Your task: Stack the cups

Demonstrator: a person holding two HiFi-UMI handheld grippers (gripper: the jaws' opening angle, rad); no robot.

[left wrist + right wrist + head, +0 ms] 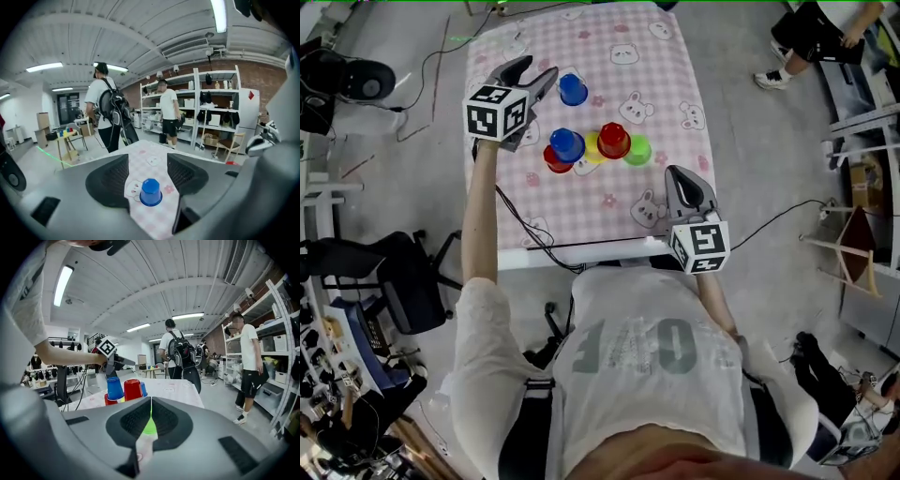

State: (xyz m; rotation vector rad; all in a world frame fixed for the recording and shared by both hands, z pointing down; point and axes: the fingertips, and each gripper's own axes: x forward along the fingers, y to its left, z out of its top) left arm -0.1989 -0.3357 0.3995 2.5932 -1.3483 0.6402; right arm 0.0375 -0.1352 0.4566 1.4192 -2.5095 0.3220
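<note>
A lone upside-down blue cup stands on the pink checked table. My left gripper hovers just left of it, jaws open; the cup sits between and beyond the pads without touching them. Nearer me is a cluster of cups: a blue cup on top of a red one, a yellow cup, a red cup and a green cup. My right gripper is shut and empty, low at the table's near right, pointing at the green cup.
The table's front edge runs just ahead of my body. Cables trail off its left side. An office chair stands to the left. A person stands past the far right corner; shelving and two people fill the room beyond.
</note>
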